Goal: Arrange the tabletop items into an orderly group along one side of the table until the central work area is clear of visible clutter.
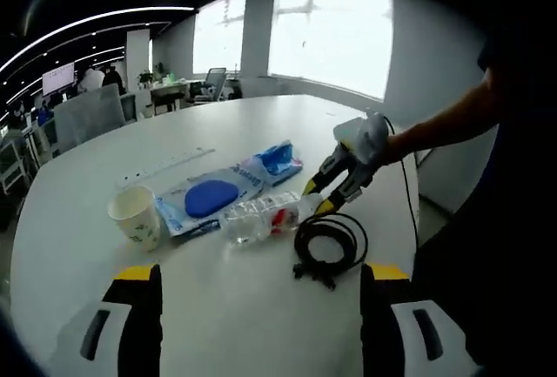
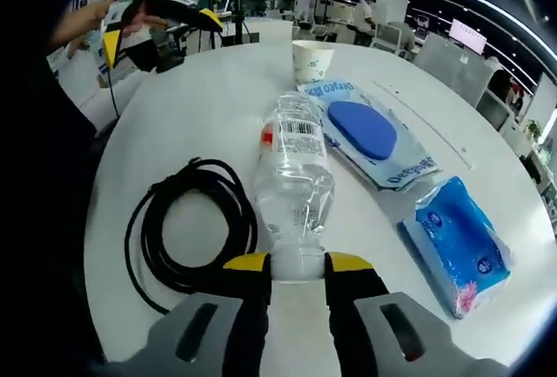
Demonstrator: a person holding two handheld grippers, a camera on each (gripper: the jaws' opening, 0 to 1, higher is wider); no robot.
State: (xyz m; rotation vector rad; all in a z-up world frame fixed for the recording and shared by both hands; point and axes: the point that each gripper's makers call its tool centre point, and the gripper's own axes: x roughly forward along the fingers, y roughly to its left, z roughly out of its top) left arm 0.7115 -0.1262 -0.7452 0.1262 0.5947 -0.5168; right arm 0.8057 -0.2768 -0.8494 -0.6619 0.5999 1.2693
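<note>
White table (image 2: 174, 124): cup (image 2: 312, 61), bottle (image 2: 293, 181), cable (image 2: 187, 229), wipes (image 2: 370, 138).

Right tongs (image 2: 298, 264) nearly closed; left tongs (image 1: 261, 274) spread wide.

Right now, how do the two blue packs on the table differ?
The wet wipes pack is flat and long with a dark blue oval lid; the tissue pack is thicker, with no lid. The wipes pack lies beside the bottle; the tissue pack sits apart from it. Both are blue soft plastic packs lying flat.
</note>
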